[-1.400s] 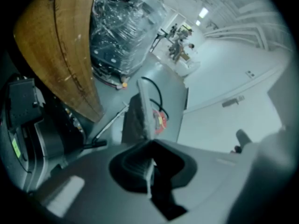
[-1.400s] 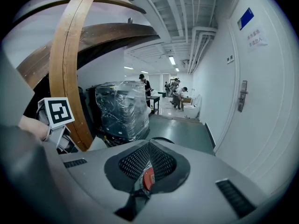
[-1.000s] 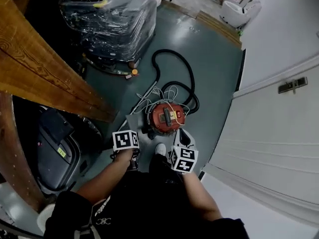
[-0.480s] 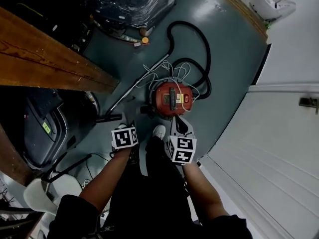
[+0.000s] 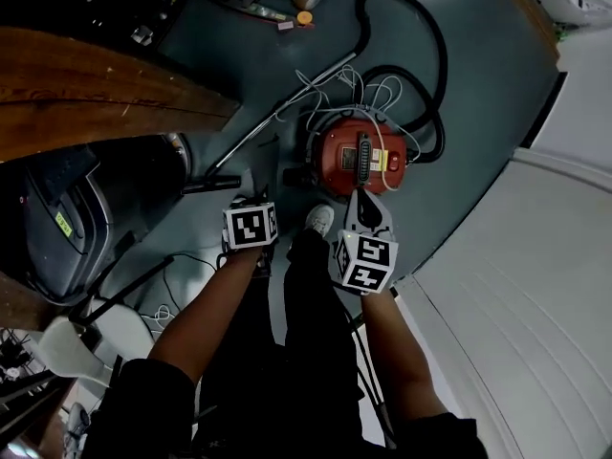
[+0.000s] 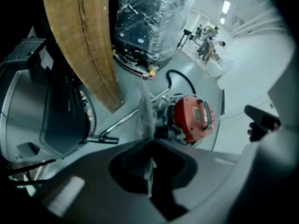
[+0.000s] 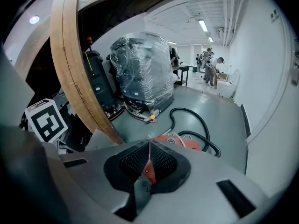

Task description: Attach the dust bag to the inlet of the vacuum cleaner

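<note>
The red canister vacuum cleaner stands on the grey-green floor with its black hose looped behind it. A thin grey dust bag sticks up edge-on from my left gripper, which is shut on it; in the right gripper view the bag shows beside the left marker cube. The left gripper hangs left of the vacuum. My right gripper is shut with nothing in it, just in front of the vacuum. The vacuum's inlet is not clear in any view.
A metal wand with a floor nozzle and a white cord lie by the vacuum. A curved wooden beam, a black machine and a plastic-wrapped pallet stand to the left, a white wall to the right. My shoe is between the grippers.
Both grippers have sunk toward the floor and the vacuum now looks closer and larger in the head view. The grip on the bag is unchanged.
</note>
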`<state>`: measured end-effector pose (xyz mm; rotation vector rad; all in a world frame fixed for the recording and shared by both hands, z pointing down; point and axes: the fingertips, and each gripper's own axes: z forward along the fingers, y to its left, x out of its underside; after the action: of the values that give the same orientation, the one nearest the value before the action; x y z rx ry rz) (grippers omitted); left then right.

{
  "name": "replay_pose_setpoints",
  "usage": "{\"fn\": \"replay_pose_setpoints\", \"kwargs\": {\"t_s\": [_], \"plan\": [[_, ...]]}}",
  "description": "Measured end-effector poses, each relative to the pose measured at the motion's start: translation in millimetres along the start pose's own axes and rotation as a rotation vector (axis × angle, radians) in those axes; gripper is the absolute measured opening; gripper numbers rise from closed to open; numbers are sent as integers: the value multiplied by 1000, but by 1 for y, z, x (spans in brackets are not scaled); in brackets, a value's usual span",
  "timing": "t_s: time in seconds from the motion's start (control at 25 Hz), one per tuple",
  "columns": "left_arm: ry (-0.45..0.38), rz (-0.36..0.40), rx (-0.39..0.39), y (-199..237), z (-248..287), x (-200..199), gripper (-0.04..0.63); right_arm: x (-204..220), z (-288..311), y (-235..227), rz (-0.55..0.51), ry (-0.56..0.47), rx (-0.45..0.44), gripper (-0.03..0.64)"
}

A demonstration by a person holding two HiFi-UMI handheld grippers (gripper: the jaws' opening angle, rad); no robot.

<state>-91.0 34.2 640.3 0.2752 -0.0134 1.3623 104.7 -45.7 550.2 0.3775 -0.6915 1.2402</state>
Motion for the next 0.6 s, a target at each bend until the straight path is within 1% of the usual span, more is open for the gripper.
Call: {"fn": "replay_pose_setpoints", "kwargs": {"t_s": [0.2,0.32,0.44,0.52,0.6], "plan": [[7,25,-15,13,46,-2,21,22,37,-19,3,13,36,-1],[32,60,-3,12,70,7,21,41,52,-33,-5,38,68,0],[62,77,14,9,88,18,21,58,64,-45,-17,59,91,4],[73,78,23,10,95,21,21,68,74,-48,-19,79,85,76],[81,66,35,12,101,23,21,74,83,-50,-19,103,78,107]]}}
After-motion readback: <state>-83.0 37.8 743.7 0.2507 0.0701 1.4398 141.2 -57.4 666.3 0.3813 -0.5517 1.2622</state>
